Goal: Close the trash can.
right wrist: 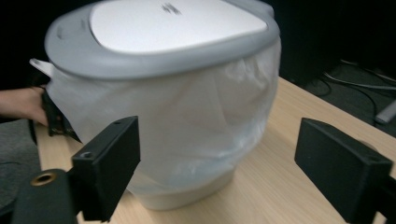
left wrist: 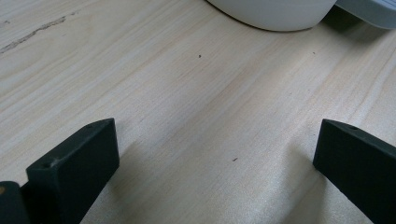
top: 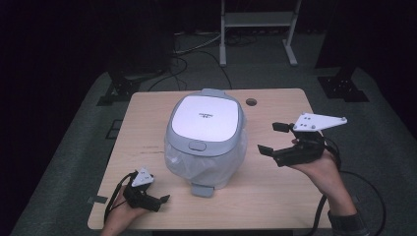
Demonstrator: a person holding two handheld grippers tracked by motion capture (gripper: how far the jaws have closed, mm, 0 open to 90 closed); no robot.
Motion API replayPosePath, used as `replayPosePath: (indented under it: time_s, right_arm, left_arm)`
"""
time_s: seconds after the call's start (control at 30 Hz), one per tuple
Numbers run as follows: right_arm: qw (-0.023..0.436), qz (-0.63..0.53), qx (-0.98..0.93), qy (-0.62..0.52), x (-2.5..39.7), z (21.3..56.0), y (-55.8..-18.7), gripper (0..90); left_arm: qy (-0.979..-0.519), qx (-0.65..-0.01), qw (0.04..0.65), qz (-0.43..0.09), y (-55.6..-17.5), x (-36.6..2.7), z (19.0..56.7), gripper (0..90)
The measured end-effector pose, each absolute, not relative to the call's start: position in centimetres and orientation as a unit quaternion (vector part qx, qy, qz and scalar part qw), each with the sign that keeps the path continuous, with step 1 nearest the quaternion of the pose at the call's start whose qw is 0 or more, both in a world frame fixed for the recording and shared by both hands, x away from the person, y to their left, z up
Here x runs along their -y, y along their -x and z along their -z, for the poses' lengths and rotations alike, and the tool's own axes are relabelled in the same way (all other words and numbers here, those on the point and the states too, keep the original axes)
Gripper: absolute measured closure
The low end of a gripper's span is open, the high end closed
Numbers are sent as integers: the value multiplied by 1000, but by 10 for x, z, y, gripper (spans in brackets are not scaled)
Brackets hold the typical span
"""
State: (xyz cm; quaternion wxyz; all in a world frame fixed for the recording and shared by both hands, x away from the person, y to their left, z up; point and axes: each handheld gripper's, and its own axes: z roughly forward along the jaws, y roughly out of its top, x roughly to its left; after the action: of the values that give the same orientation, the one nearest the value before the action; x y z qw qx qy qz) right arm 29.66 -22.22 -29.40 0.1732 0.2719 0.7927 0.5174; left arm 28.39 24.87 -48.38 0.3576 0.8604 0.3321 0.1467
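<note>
A small white bin [top: 205,132] with a grey lid [top: 207,118] stands mid-table, lid down, a thin white bag [top: 194,167] bulging out under the rim. Its grey pedal [top: 201,189] faces the front edge. My left gripper [top: 157,191] lies low on the wood at the front left, open and holding nothing; its view has the bin's base [left wrist: 275,14] ahead of the left gripper [left wrist: 217,158]. My right gripper [top: 272,138] hovers right of the bin, open, jaws toward it. The bagged bin [right wrist: 187,121] sits just beyond the right gripper [right wrist: 226,163].
The wooden table [top: 275,196] has a cable hole [top: 251,102] at the back right. Behind it on the grey floor are a white frame stand [top: 258,19], cables and two black stand bases [top: 344,83]. A hand [right wrist: 18,102] shows past the bin.
</note>
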Motion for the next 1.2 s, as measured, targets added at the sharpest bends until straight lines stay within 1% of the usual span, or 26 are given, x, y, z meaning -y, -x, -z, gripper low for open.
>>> replayPosePath:
  time_s: [0.2, 0.33, 0.57, 0.73, 0.97, 1.2]
  right_arm:
    - [166, -517, -788, -290, 231, 314, -295, 130]
    - [162, -512, -790, -297, 238, 330, -293, 97]
    - [166, -501, -792, -306, 245, 352, -289, 83]
    - [165, -483, -798, -321, 252, 373, -286, 22]
    - [173, -465, -802, -333, 259, 395, -282, 14]
    - [172, -448, -807, -343, 267, 415, -279, 14]
  left_arm:
    - [-861, -331, 358, -147, -284, -249, 484, 0]
    - [-861, -331, 357, -146, -284, -249, 484, 0]
    - [-862, -330, 357, -146, -283, -249, 484, 0]
    - [-862, -330, 357, -146, -283, -249, 484, 0]
    - [-862, -329, 357, -145, -283, -249, 484, 0]
    - [-863, -328, 357, -145, -283, -249, 484, 0]
